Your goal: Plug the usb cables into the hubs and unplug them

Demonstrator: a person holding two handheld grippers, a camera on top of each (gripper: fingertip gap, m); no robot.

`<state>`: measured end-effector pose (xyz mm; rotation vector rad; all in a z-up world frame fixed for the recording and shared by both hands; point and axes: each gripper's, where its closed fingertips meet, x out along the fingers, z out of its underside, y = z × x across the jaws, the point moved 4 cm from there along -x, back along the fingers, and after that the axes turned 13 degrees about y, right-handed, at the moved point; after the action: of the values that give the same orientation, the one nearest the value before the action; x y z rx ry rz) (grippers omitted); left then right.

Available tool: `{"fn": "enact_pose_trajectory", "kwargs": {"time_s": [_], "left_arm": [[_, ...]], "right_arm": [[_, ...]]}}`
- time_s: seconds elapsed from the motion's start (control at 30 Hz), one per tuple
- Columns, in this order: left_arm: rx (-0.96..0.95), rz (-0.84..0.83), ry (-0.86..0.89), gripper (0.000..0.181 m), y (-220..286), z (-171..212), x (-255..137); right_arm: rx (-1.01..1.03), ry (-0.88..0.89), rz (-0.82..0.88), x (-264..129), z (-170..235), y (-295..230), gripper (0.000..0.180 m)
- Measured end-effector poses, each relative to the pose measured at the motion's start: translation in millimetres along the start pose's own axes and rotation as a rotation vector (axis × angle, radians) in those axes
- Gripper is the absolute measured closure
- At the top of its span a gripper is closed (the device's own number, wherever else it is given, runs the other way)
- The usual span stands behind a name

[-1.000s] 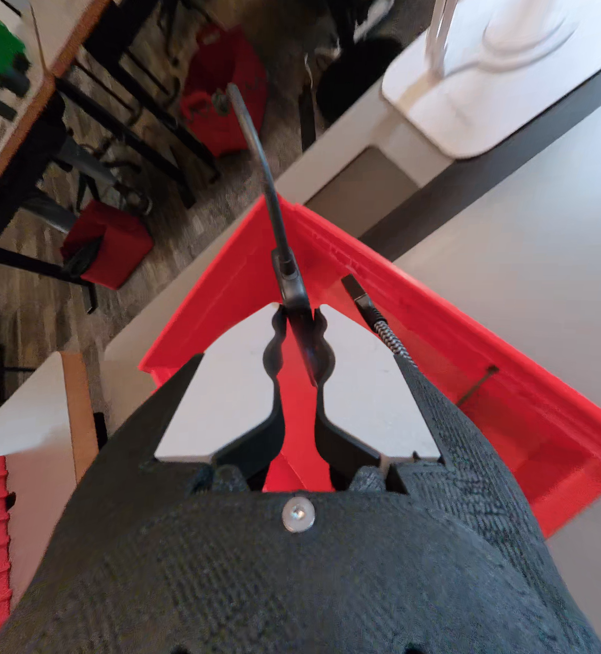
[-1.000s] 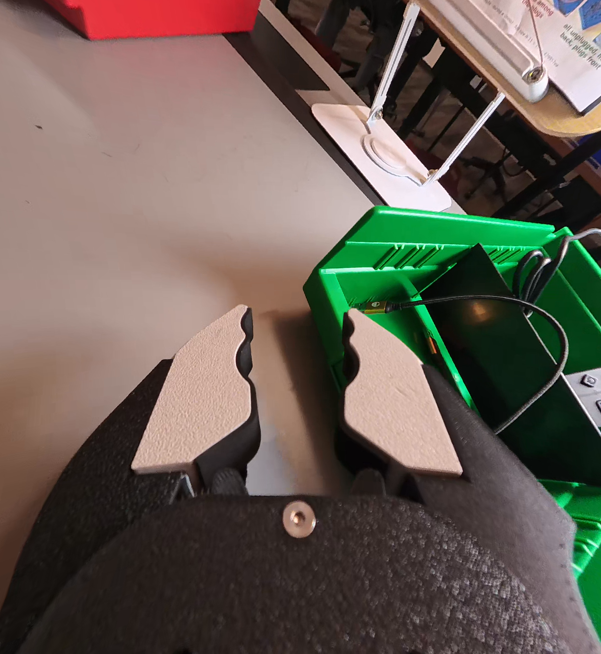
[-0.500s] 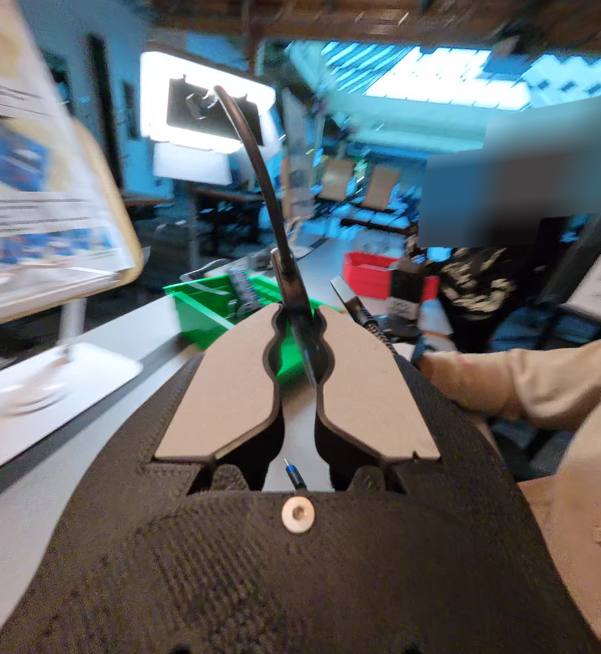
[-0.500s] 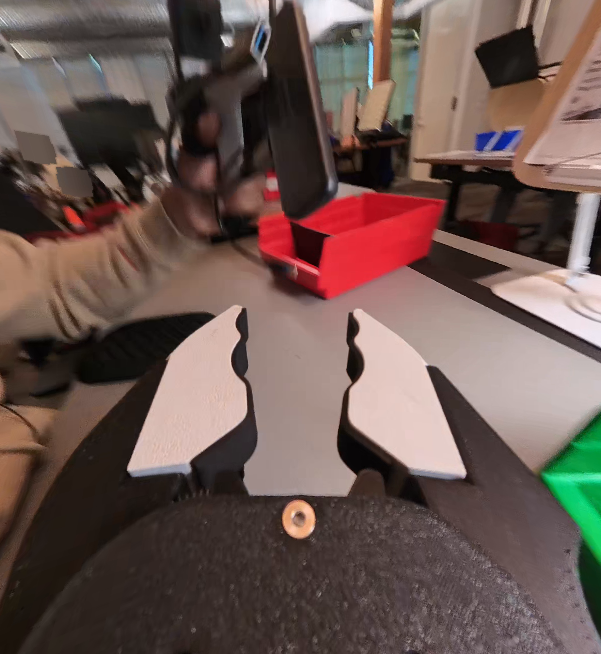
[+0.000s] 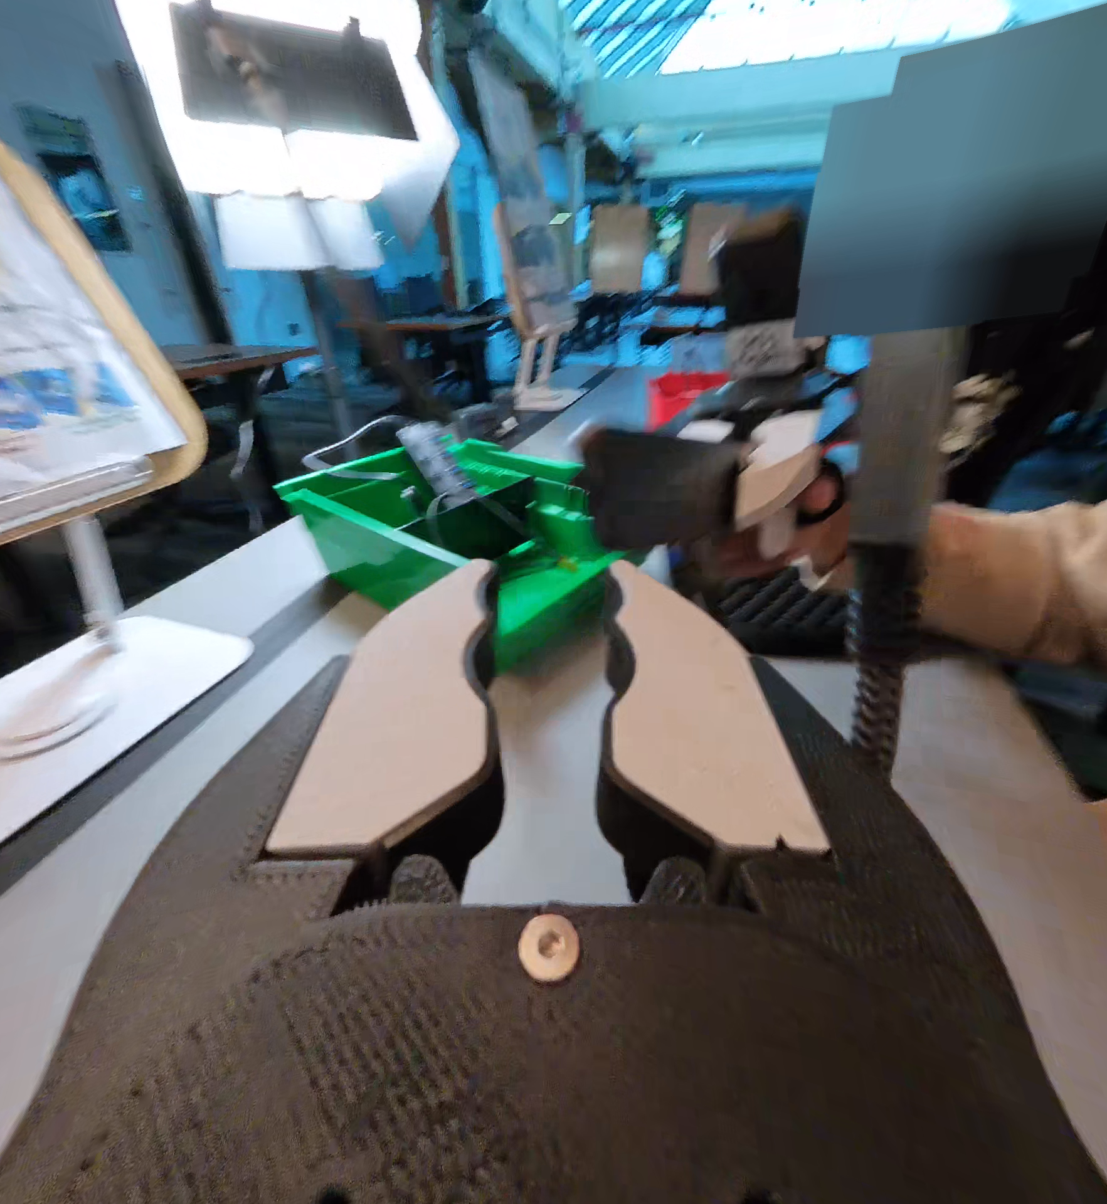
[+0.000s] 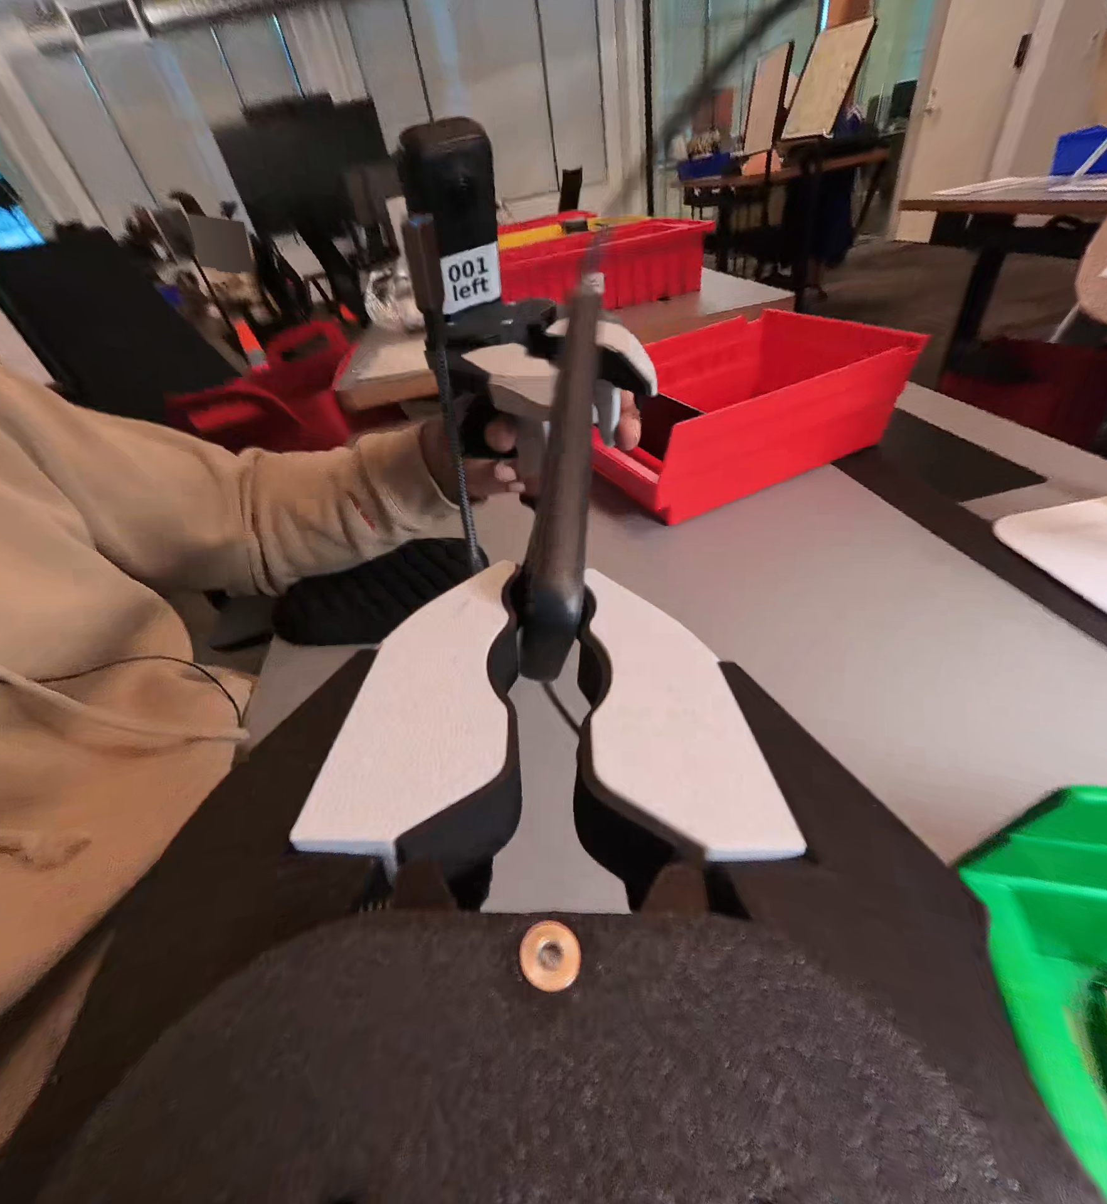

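Observation:
In the right wrist view my right gripper (image 6: 550, 589) is shut on the lower end of a slim dark USB hub (image 6: 567, 456), which stands upright edge-on with a thin lead under it. My left gripper (image 5: 550, 586) is open and empty, low over the grey table. It also shows in the right wrist view (image 6: 537, 358), just behind the hub. A braided USB cable (image 5: 876, 684) hangs at its right side, also seen in the right wrist view (image 6: 456, 469). The right gripper shows blurred in the left wrist view (image 5: 668, 501).
A green bin (image 5: 407, 547) with a hub and cables stands ahead of the left gripper, also at lower right in the right wrist view (image 6: 1059, 912). A red bin (image 6: 765, 417) stands beyond. A white lamp base (image 5: 81, 684) lies at the table's edge. A person's sleeve (image 6: 146, 521) reaches in.
The left gripper has opened and no longer holds the dark hub. The right gripper, open before, has shut on it. Both views swung up from the bins to face each other.

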<state>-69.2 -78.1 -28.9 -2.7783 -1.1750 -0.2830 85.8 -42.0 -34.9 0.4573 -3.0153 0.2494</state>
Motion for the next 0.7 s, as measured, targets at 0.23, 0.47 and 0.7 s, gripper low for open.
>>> {"fn": "enact_pose_trajectory", "kwargs": {"time_s": [0.23, 0.47, 0.7], "left_arm": [[0.187, -0.239, -0.062, 0.152, -44.6, -38.9, -36.1], [0.217, 0.084, -0.202, 0.143, 34.9, -45.4, -1.7], [0.018, 0.341, -0.354, 0.142, 70.3, 38.8, 29.9]], "right_arm": [[-0.166, -0.197, 0.081, -25.1, -52.7, 6.5, 0.168], [-0.325, -0.497, 0.080, 7.4, -24.0, 3.4, 0.168], [-0.275, -0.430, -0.140, 44.3, -8.7, -27.7, 0.168]]}}
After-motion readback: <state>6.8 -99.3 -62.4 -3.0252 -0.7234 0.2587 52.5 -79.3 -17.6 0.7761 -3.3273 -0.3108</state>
